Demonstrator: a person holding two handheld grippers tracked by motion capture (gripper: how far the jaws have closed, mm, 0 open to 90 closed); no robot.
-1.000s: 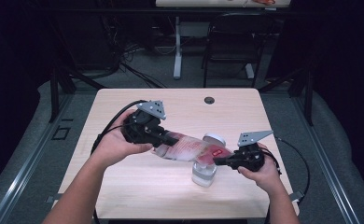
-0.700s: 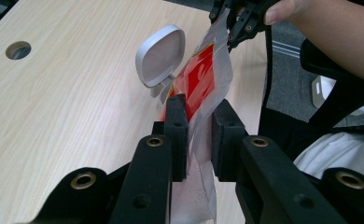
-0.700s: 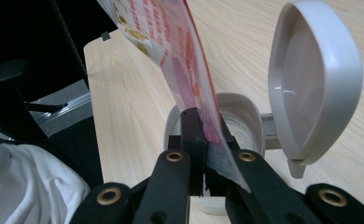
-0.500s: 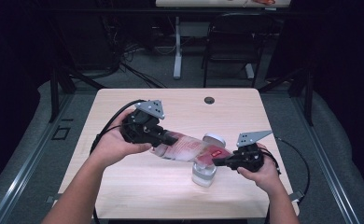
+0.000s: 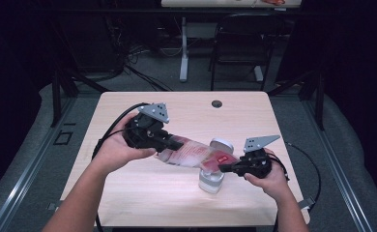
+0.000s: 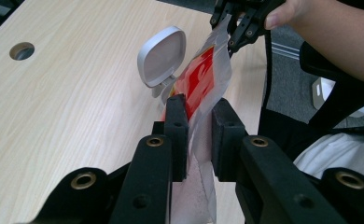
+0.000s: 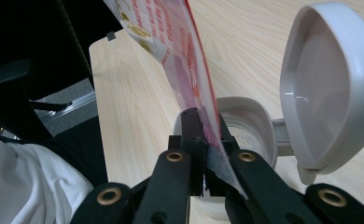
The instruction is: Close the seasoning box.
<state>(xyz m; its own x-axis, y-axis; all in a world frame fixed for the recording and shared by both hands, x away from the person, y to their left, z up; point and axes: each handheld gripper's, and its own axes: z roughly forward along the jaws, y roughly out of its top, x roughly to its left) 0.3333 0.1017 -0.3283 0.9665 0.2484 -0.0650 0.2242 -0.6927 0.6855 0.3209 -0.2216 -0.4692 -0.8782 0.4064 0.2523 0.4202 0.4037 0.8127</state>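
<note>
Over the last second almost nothing has shifted: the pouch [image 5: 196, 154] remains stretched between the two tools above the open container [image 5: 211, 179] on the table [image 5: 128, 203], so the pour appears to be holding steady. The left hand-held gripper [image 6: 199, 116] is clamped on one end of the pouch, the right hand-held gripper [image 7: 206, 128] on the other, just over the container's mouth beside its lid [image 7: 329, 88]. Whether anything is actually falling out is hard to make out.
</note>
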